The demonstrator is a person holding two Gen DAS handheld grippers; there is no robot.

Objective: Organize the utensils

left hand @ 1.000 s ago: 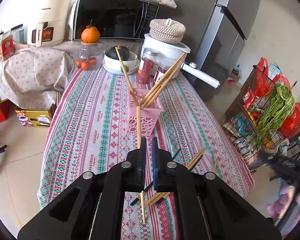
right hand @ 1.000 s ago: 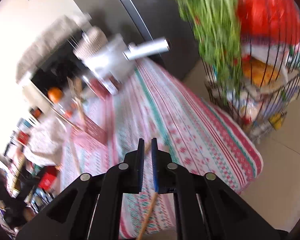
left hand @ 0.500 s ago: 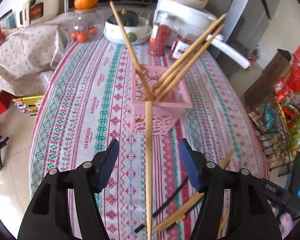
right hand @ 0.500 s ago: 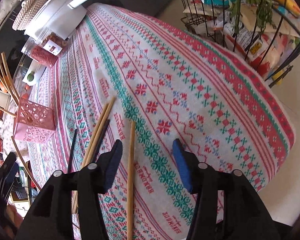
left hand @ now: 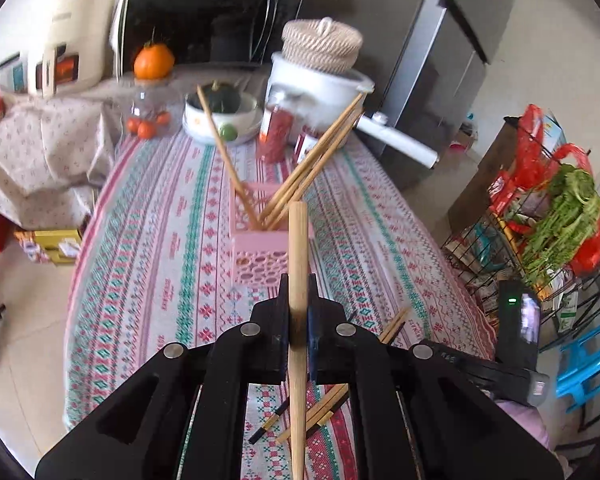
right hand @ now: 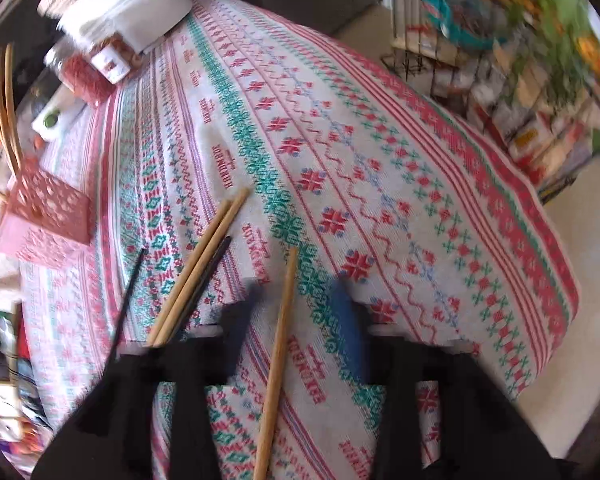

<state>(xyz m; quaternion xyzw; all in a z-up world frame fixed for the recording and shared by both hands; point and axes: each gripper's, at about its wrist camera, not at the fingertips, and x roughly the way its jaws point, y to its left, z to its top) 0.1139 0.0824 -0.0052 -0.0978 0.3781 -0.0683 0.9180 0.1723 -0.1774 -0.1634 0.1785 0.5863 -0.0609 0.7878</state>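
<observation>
My left gripper (left hand: 298,284) is shut on a wooden chopstick (left hand: 299,240), its jaws closing tight against the stick's sides. The stick points forward at the pink basket (left hand: 256,256), where several chopsticks (left hand: 312,160) lean. More loose chopsticks (left hand: 328,404) lie on the cloth below. My right gripper (right hand: 296,292) points steeply down at the table, blurred, its jaws closing. A lone wooden chopstick (right hand: 278,344) lies between them, and the fingers (right hand: 348,320) stand apart from it. To its left lie a wooden pair (right hand: 204,256) and a black chopstick (right hand: 130,292).
A patterned tablecloth (left hand: 160,240) covers the table. At the far end stand a white pot with a woven lid (left hand: 320,80), red jars (left hand: 276,132) and a bowl (left hand: 220,116). A wire rack of greens and bags (left hand: 540,220) and a blue stool (left hand: 584,364) stand off the right edge.
The left gripper opened around its chopstick, then closed on it again and drew back from the basket. The right gripper dropped to the table, opened over the lone chopstick, and its jaws have narrowed.
</observation>
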